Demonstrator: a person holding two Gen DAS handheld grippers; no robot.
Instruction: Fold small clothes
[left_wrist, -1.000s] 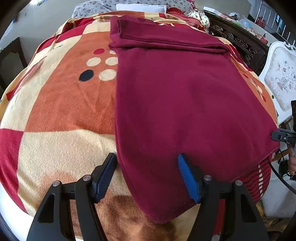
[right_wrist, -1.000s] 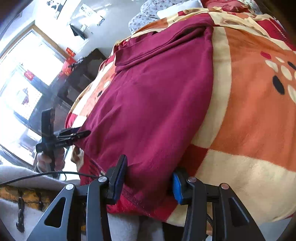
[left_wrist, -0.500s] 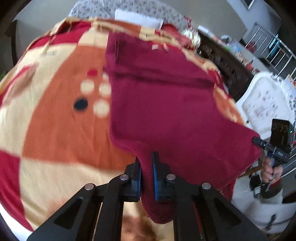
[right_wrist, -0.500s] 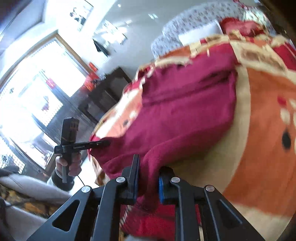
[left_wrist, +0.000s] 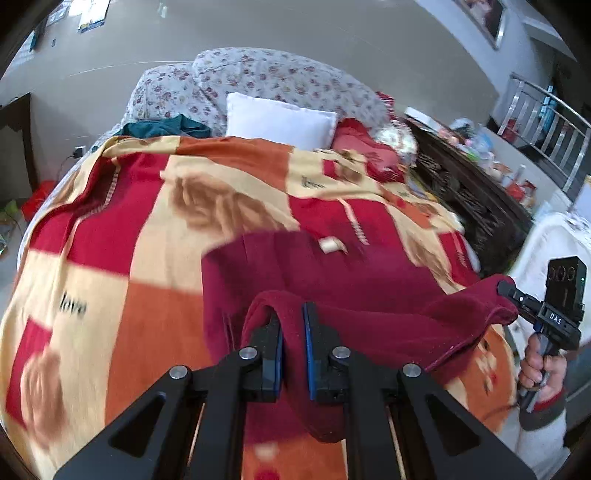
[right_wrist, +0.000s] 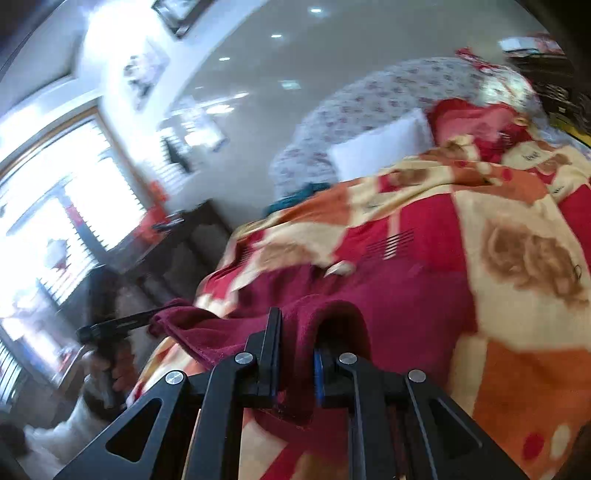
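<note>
Here the bed (left_wrist: 110, 258) fills most of both views, spread with a fleece blanket (left_wrist: 155, 302) in red, orange and cream squares. At its head lie a white pillow (left_wrist: 280, 123) and floral bedding (left_wrist: 266, 75), against a pale wall (left_wrist: 258, 29); a bright window (right_wrist: 48, 229) stands at one side. A dark carved cabinet (left_wrist: 476, 206) flanks the other side. The maroon garment (left_wrist: 369, 291) lies mid-bed, its near edge lifted off the blanket. The left tool (left_wrist: 292, 354) is clamped on one corner, the right tool (right_wrist: 295, 365) on the other, its jaws having just closed on the cloth.
</note>
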